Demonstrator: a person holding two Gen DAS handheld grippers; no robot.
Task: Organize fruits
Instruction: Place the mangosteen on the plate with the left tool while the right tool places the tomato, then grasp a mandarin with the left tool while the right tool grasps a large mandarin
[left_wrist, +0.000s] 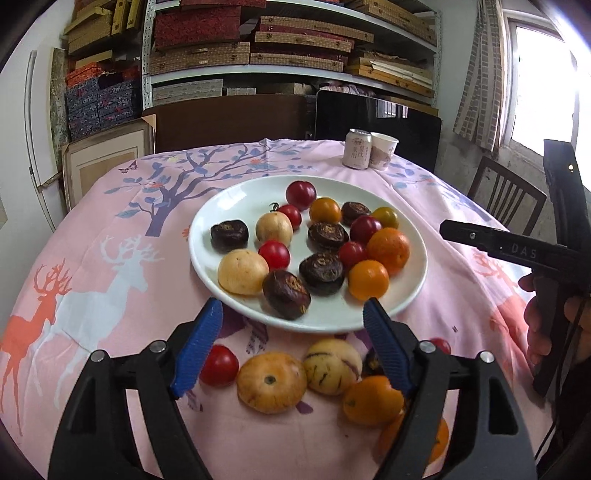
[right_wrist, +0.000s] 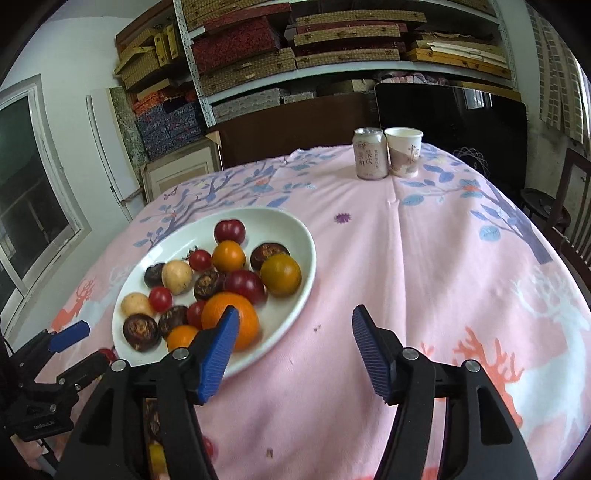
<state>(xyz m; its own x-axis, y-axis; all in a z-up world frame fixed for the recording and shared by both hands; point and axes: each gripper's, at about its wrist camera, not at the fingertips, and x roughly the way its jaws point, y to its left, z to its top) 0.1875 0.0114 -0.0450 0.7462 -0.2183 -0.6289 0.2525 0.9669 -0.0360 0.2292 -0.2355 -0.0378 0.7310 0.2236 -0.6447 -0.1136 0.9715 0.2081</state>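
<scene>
A white plate on the pink tablecloth holds several fruits: red tomatoes, oranges, dark brown water chestnuts and pale yellow fruits. It also shows in the right wrist view. My left gripper is open and empty, just above the plate's near rim. Below it on the cloth lie a red tomato, a tan fruit, a striped pale melon and an orange. My right gripper is open and empty, to the right of the plate's near edge, left finger over a large orange.
A drink can and a paper cup stand at the table's far side. Chairs and shelves of boxes stand behind the table. The right gripper's body shows at the right of the left wrist view.
</scene>
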